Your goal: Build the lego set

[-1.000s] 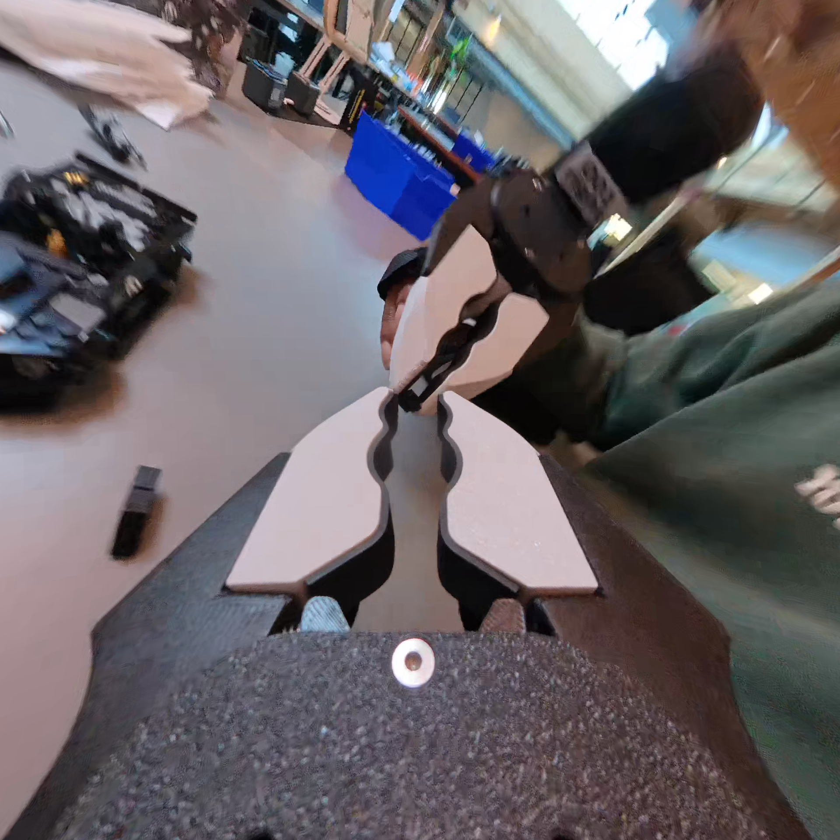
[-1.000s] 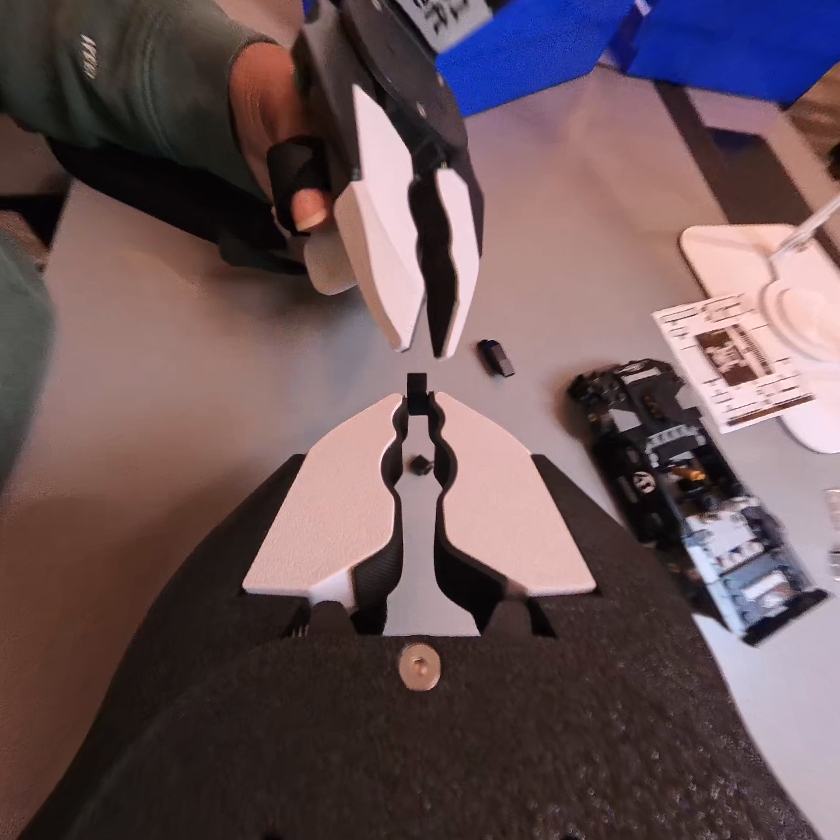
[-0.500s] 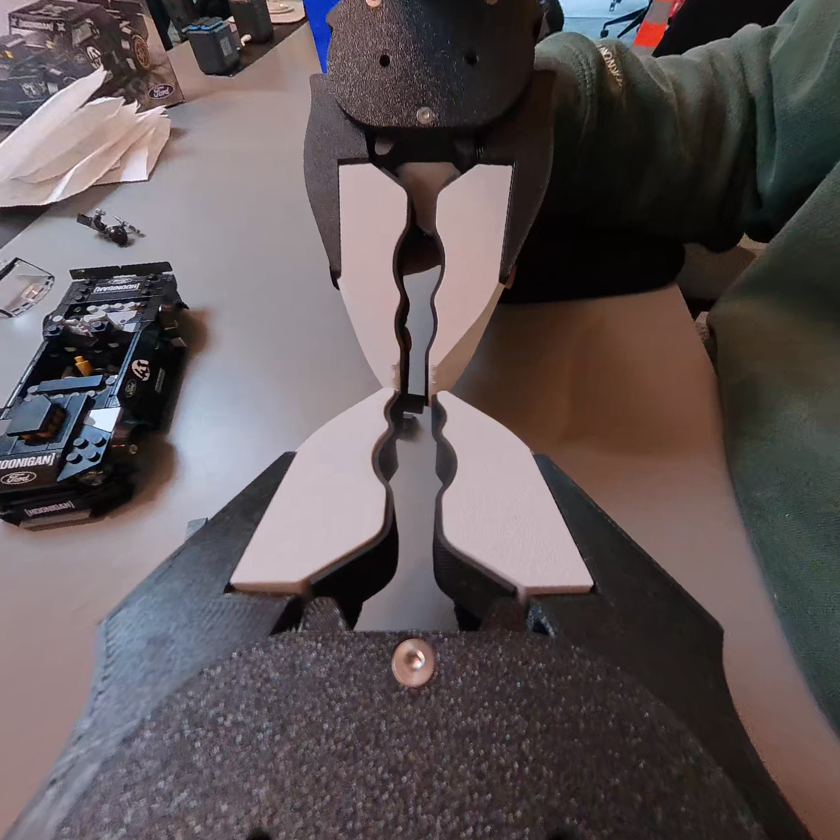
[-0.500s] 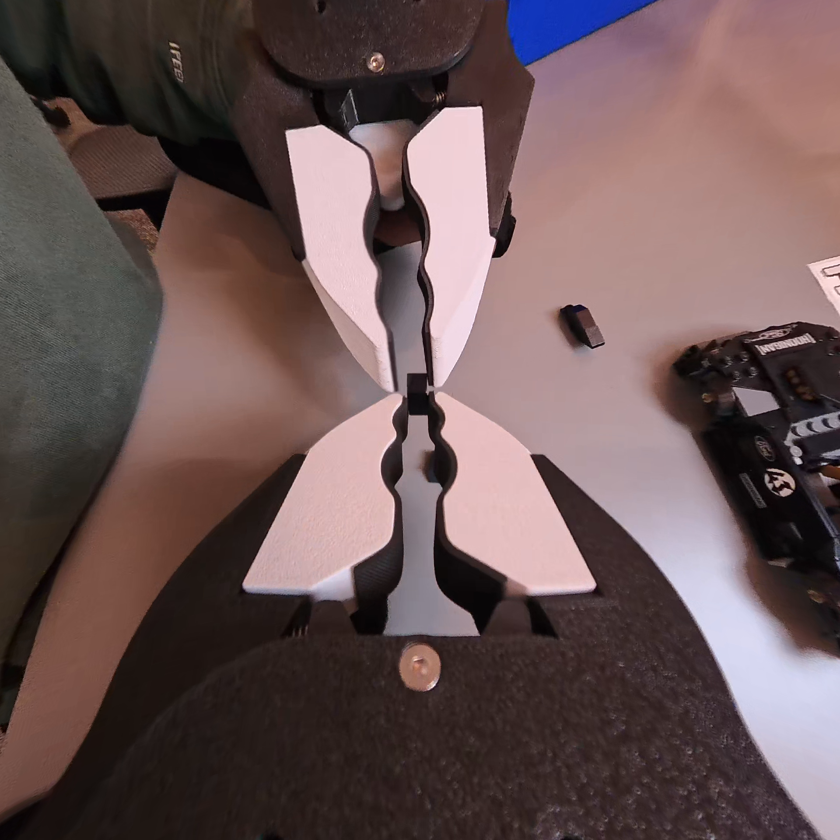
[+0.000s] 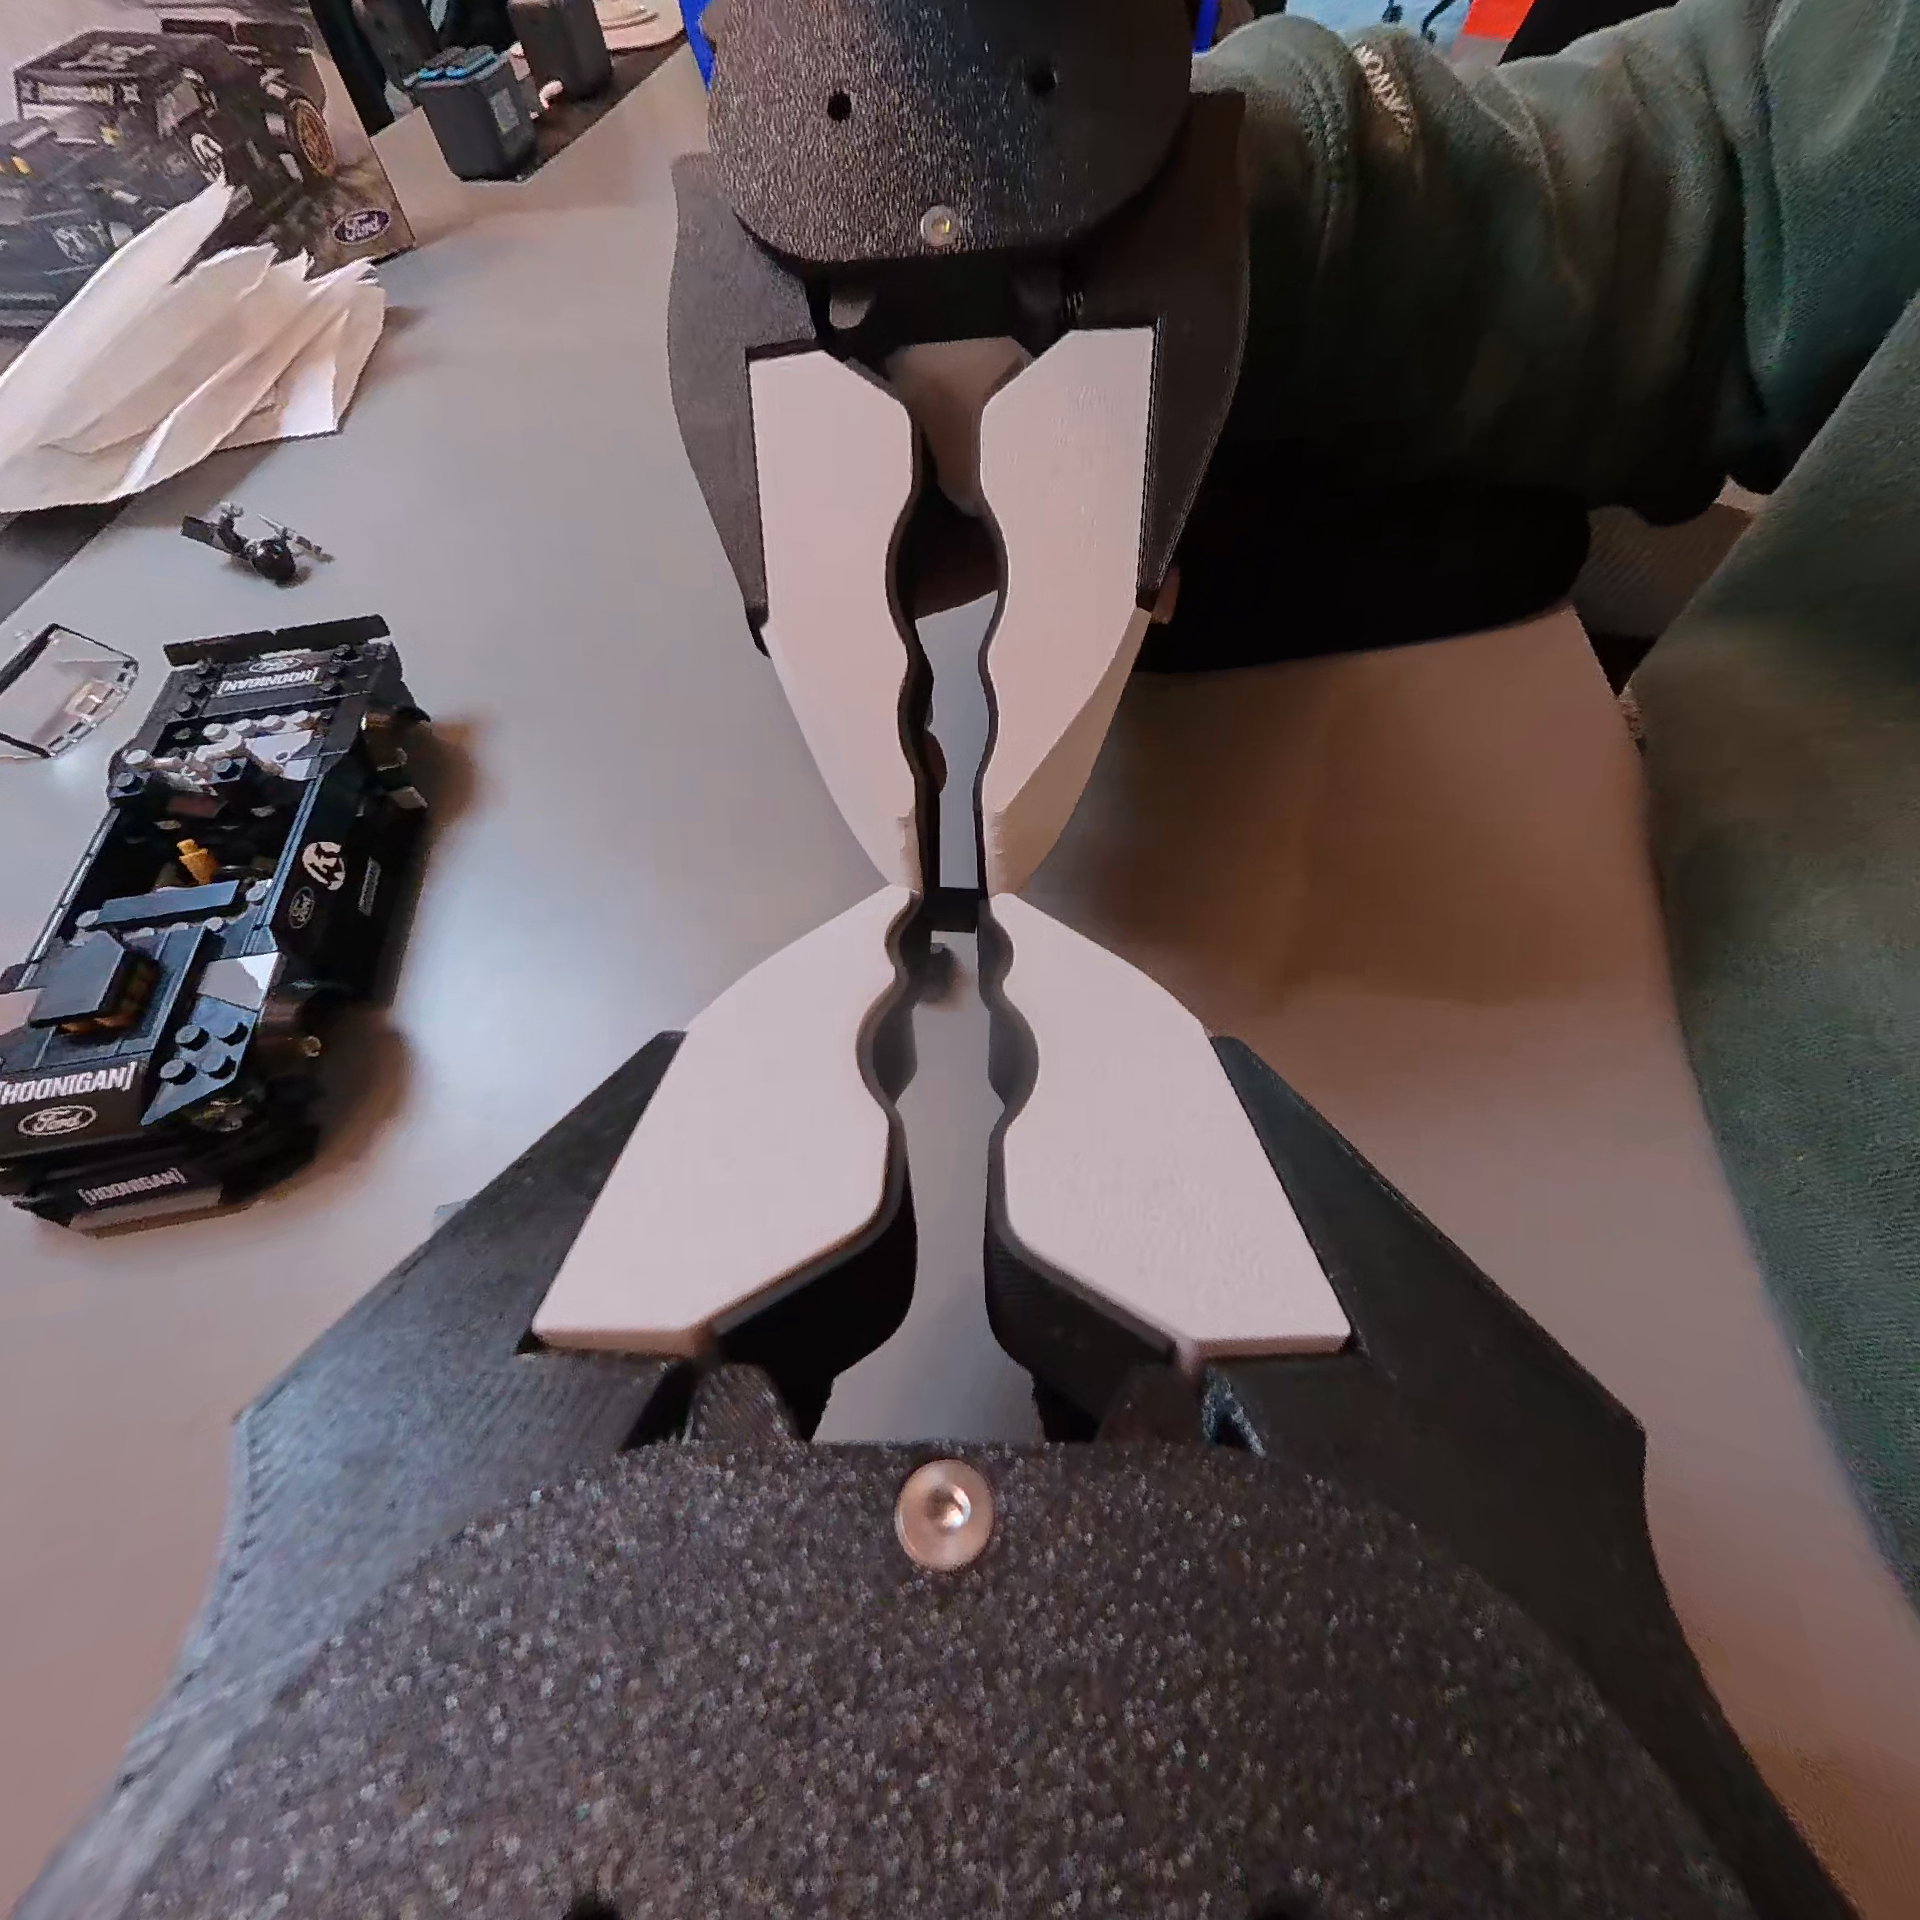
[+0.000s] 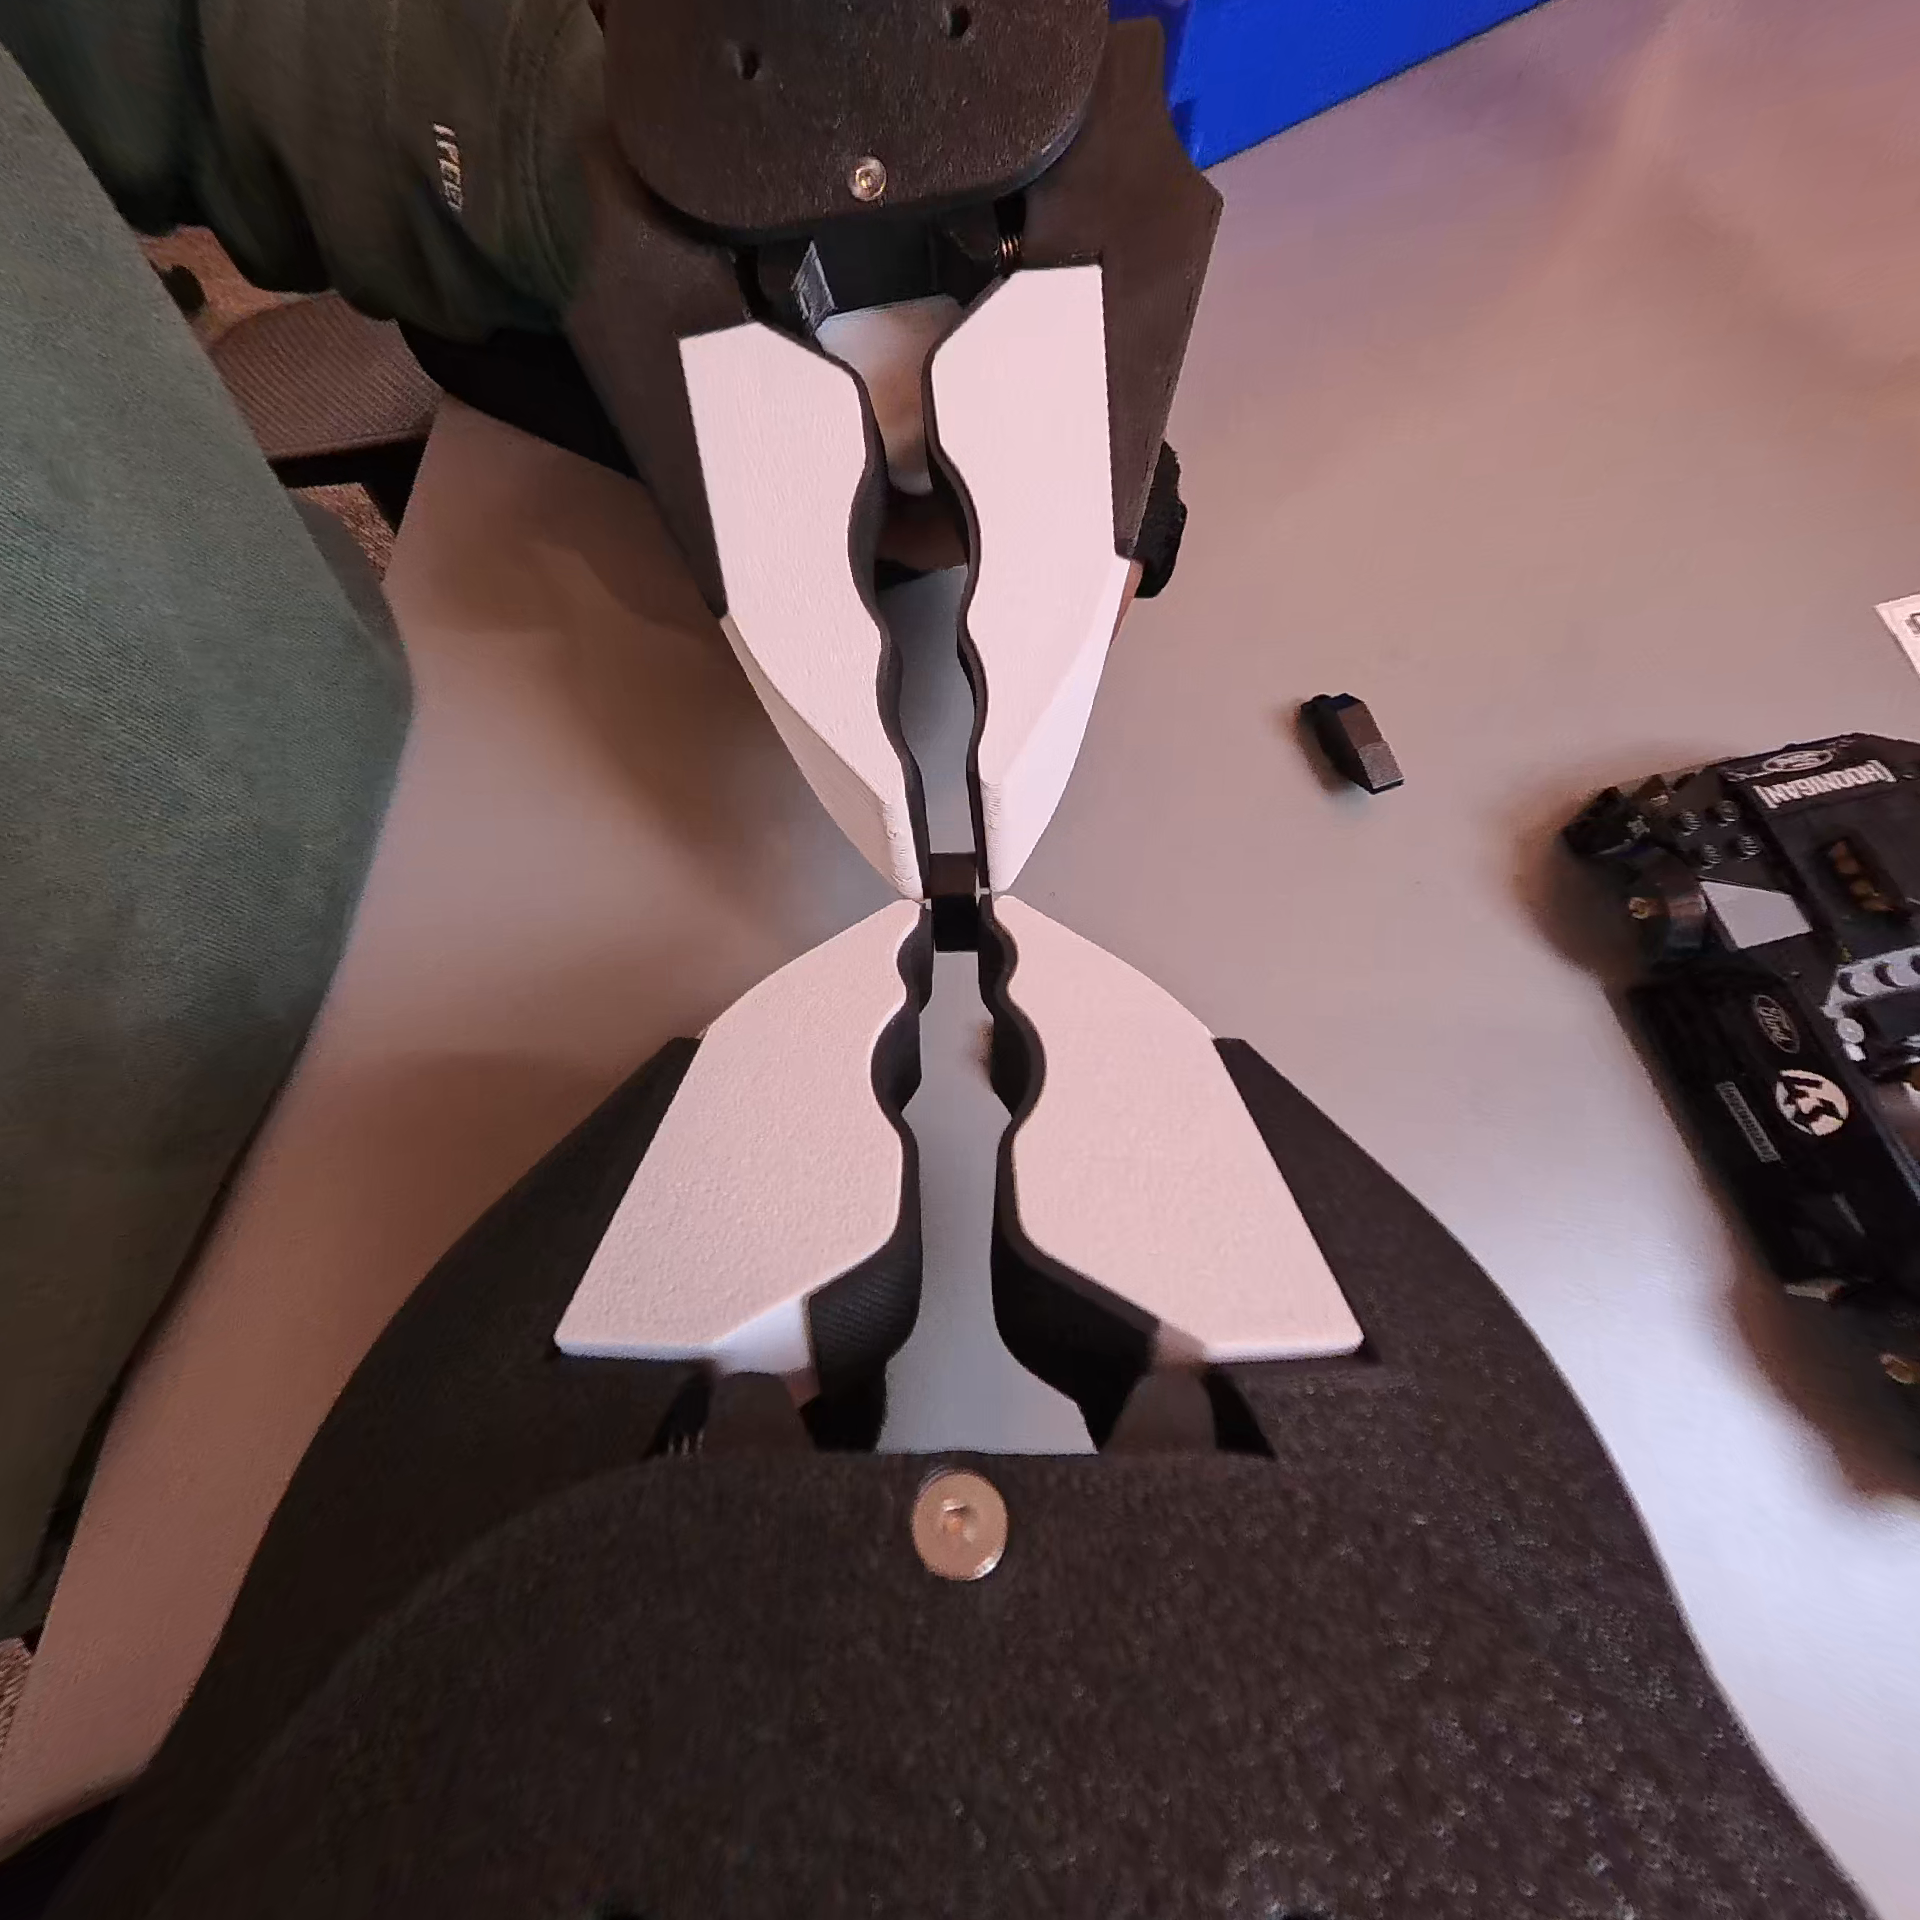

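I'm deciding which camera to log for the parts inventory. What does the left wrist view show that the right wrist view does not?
Only the left wrist view shows the crumpled white paper bag, the set's box, a clear windscreen piece and a small black sub-assembly. Only the right wrist view shows a loose black brick and a blue bin. Both show the black lego car, the grey table, and the left gripper and right gripper meeting tip to tip on a small black piece.
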A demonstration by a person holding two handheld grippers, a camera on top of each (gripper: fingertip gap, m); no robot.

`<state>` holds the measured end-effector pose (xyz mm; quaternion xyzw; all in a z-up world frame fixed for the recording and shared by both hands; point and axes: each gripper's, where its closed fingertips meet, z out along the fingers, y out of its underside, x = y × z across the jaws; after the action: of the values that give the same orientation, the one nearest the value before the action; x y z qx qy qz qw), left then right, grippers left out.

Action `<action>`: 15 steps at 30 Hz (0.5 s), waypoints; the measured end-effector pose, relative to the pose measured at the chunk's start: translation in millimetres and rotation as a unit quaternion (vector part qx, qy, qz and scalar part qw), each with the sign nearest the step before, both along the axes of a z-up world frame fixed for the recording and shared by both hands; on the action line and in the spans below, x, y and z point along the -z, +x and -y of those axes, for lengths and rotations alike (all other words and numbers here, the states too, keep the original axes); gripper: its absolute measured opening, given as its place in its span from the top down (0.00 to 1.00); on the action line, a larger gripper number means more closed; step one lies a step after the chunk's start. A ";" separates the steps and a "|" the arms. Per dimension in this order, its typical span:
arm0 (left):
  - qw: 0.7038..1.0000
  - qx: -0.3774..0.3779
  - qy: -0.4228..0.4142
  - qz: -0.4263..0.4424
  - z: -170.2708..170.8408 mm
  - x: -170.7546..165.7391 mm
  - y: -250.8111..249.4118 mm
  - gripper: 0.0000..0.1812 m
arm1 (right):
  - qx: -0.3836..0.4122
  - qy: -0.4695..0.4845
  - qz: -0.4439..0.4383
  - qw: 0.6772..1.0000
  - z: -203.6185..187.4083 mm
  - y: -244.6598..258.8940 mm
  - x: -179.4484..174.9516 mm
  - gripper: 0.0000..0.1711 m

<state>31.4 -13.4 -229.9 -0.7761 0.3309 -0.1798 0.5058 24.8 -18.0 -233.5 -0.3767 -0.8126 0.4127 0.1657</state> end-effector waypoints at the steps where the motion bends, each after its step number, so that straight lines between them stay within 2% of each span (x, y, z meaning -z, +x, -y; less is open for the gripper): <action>1: 1.000 0.000 0.001 0.003 0.0 -1.2 0.1 0.95 | 0.000 0.000 -0.002 1.000 0.1 -0.1 -0.8 0.95; 9: 1.000 0.006 0.002 -0.014 2.0 0.2 0.4 0.95 | -0.003 0.004 -0.007 1.000 1.4 0.2 -0.7 0.95; 15: 0.998 -0.015 0.041 0.054 -2.6 -27.1 -8.4 0.95 | 0.021 -0.018 -0.055 0.998 -7.4 -5.7 -16.4 0.91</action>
<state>23.0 -10.8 -202.9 -0.7491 0.2980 -0.2002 0.5568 19.1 -10.6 -217.1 -0.3736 -0.7866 0.4437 0.2119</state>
